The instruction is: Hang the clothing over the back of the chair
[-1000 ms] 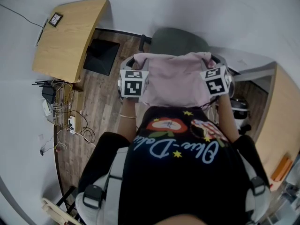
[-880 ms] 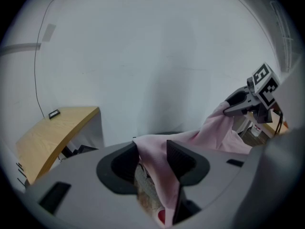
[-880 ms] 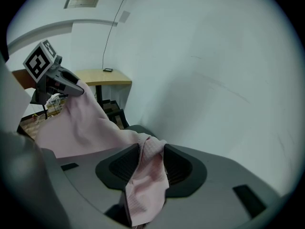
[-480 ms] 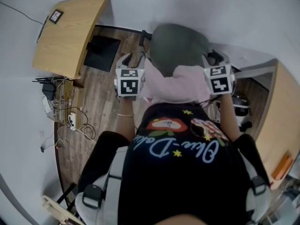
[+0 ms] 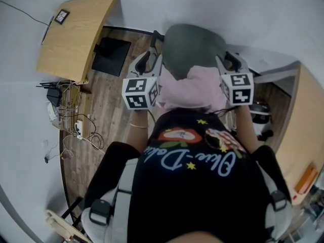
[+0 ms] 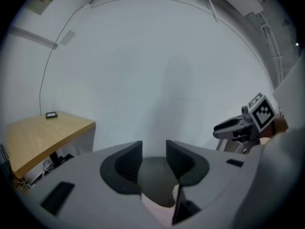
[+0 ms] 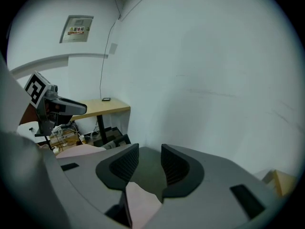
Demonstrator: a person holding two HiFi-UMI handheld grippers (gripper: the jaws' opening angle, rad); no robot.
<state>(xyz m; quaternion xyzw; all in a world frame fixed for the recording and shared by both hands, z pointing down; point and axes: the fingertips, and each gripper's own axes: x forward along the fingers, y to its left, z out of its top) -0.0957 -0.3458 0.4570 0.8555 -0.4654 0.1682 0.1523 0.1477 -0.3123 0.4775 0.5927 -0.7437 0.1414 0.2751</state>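
Note:
The pink clothing (image 5: 195,87) lies bunched over the back of the grey chair (image 5: 192,44), right in front of the person. My left gripper (image 5: 151,59) hovers at the garment's left edge, open, with nothing between its jaws. Its own view shows the left gripper (image 6: 153,151) above the dark seat and a pink fold (image 6: 162,211). My right gripper (image 5: 229,61) hovers at the garment's right edge. Its jaws have just been opening and hold nothing. In its own view the right gripper (image 7: 149,159) stands open over the pink cloth (image 7: 140,204).
A wooden desk (image 5: 76,34) stands at the far left, with a black panel (image 5: 109,59) beneath it and a tangle of cables (image 5: 71,120) on the wood floor. Another wooden surface (image 5: 304,130) is at the right. A white wall is close behind the chair.
A second ago both grippers held the pink garment spread over the chair. It has dropped onto the chair back, and both grippers have let go and risen.

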